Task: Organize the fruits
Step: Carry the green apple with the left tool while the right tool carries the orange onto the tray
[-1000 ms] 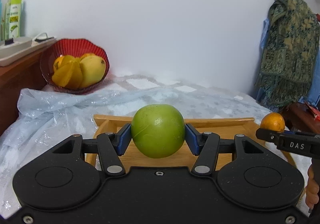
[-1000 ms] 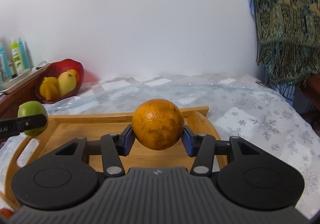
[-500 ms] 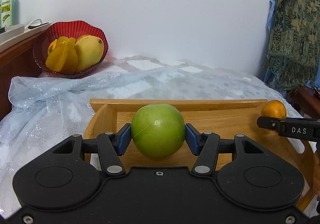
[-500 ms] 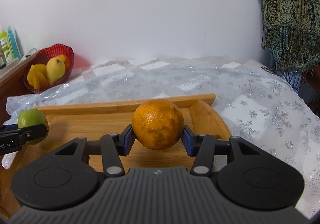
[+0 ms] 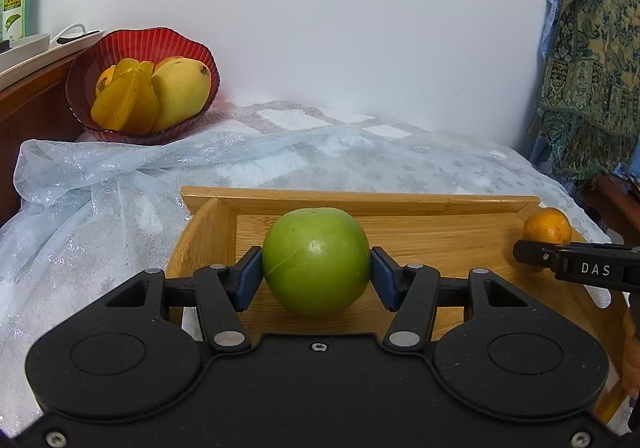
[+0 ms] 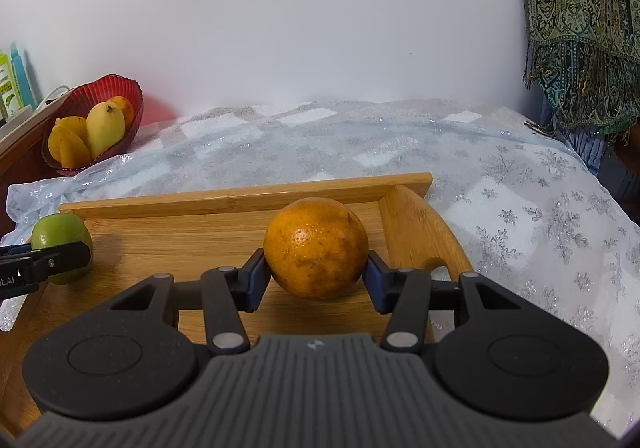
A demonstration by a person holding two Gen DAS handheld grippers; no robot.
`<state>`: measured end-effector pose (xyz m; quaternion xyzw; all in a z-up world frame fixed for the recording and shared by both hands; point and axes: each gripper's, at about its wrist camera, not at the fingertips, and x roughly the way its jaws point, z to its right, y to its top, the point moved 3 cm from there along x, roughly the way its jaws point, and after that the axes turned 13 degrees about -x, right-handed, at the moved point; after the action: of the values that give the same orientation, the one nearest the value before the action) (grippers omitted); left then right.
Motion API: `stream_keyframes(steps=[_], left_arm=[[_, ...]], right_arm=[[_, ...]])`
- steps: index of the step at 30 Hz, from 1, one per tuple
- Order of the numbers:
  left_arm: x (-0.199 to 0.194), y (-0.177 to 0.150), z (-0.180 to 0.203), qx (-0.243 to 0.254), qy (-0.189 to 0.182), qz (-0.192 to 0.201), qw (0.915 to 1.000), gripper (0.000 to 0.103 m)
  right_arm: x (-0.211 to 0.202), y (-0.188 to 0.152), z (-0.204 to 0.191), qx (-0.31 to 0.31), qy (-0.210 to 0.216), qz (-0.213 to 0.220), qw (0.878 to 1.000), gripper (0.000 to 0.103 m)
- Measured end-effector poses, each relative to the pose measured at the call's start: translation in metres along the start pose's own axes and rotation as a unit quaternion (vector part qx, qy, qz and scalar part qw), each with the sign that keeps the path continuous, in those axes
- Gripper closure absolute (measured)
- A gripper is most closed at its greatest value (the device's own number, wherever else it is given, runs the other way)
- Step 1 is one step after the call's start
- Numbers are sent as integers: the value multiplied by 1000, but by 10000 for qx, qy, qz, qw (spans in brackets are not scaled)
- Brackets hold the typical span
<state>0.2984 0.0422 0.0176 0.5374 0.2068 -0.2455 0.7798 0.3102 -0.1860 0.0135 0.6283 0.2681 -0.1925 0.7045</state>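
Two tongs, two fruits, both above a wooden tray.

The left tongs (image 5: 316, 274) are clamped on a green apple (image 5: 316, 260), blue pads (image 5: 249, 278) pressing its sides over the left part of the bamboo tray (image 5: 360, 199). The right tongs (image 6: 315, 276) grip an orange (image 6: 316, 247) the same way, near the tray's right handle wall. Each fruit shows at the edge of the other camera's view. Whether either fruit touches the tray floor cannot be told. Behind, on a glittery white cloth (image 6: 500, 183), a red bowl (image 5: 148, 41) holds a mango (image 5: 182, 89) and starfruit (image 5: 128, 101); a patterned shawl (image 6: 580, 19) hangs right.
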Motion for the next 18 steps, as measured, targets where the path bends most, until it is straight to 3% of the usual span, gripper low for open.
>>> stream_keyframes(steps=[18], left_arm=[[0,1,-2,-44,-41,-34,10000,48]], right_arm=[[3,-2,-5,-237,-57,-65,9997,48]])
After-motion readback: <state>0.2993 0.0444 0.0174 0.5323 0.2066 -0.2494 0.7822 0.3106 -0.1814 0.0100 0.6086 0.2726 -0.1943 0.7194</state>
